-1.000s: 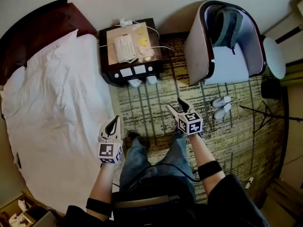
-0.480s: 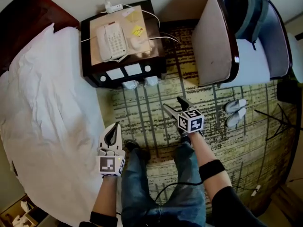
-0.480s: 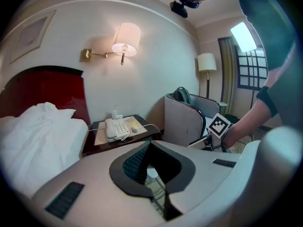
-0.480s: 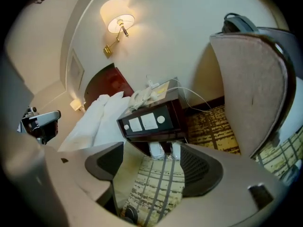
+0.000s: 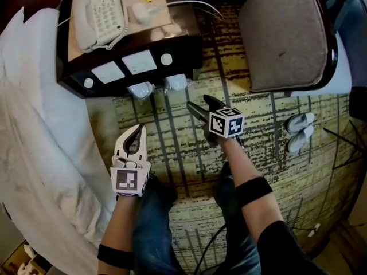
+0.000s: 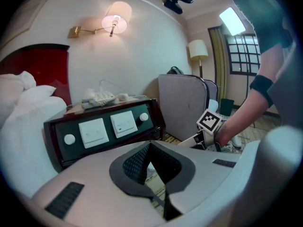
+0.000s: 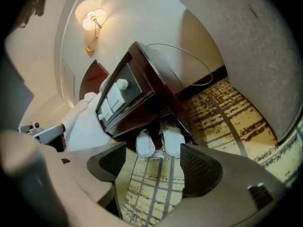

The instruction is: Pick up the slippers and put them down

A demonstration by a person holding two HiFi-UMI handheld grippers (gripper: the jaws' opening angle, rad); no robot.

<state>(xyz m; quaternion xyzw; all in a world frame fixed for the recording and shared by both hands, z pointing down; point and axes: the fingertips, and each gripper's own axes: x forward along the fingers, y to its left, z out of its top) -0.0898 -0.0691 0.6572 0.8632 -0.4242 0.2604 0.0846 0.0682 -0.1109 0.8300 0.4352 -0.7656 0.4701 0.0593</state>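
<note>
Two white slippers in clear wrap (image 5: 140, 89) (image 5: 176, 83) lie side by side on the carpet, half under the dark nightstand (image 5: 74, 67). In the right gripper view the same slippers (image 7: 145, 143) (image 7: 173, 141) lie just ahead of the jaws. My right gripper (image 5: 198, 102) (image 7: 156, 167) hovers a little short of them and is open. Its jaws have just been closing a little, with nothing between them. My left gripper (image 5: 136, 132) (image 6: 150, 146) is shut and empty, to the left and nearer me, pointing at the nightstand front (image 6: 109, 126).
A phone (image 5: 100, 13) and cables sit on the nightstand. The white bed (image 5: 34, 130) runs along the left. A grey armchair (image 5: 281, 39) stands at the upper right, with another light pair of slippers (image 5: 301, 132) on the patterned carpet (image 5: 269, 113) beside it.
The head camera has dropped much closer to the nightstand and floor. Both grippers have come down with it, and the right one now sits nearer the wrapped slippers.
</note>
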